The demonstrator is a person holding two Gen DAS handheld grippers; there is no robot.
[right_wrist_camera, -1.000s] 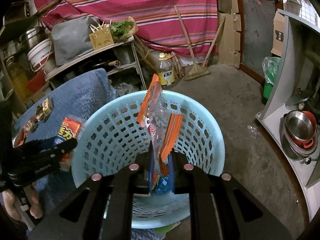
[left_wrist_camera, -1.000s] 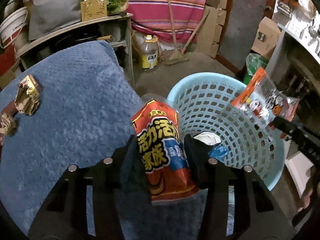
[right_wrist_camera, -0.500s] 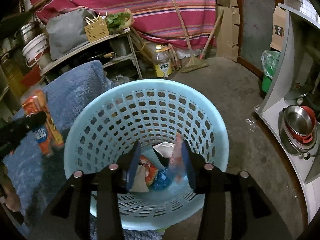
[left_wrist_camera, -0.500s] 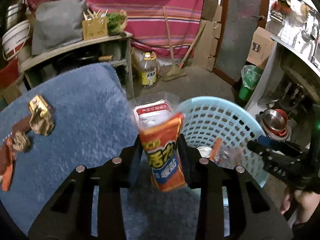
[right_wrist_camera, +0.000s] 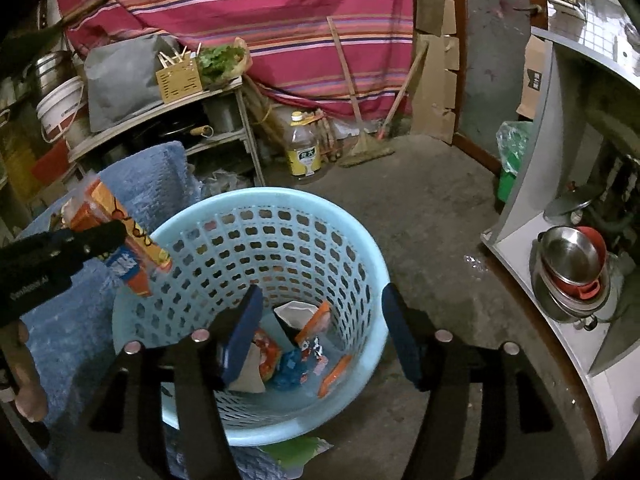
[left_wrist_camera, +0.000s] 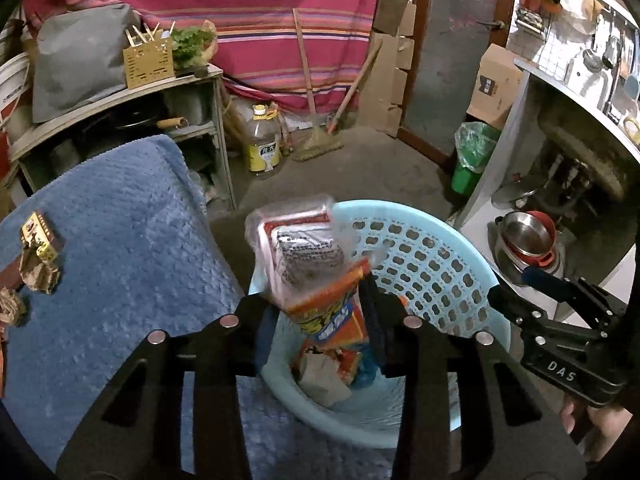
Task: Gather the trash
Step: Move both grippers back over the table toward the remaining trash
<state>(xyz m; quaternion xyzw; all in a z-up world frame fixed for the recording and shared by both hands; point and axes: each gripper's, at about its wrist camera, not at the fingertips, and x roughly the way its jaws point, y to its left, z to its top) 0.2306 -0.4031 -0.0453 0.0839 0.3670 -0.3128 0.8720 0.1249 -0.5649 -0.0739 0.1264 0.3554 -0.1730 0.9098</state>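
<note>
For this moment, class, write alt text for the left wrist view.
The left gripper, its jaws opening, holds an orange snack wrapper above a pale blue basket holding trash. A blue blanket with crumpled wrappers lies left.

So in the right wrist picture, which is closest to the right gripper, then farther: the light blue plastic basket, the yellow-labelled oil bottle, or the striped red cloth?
1. Light blue plastic basket, right below the right gripper.
2. Yellow-labelled oil bottle, on the floor beyond the basket.
3. Striped red cloth, hanging at the back.
</note>
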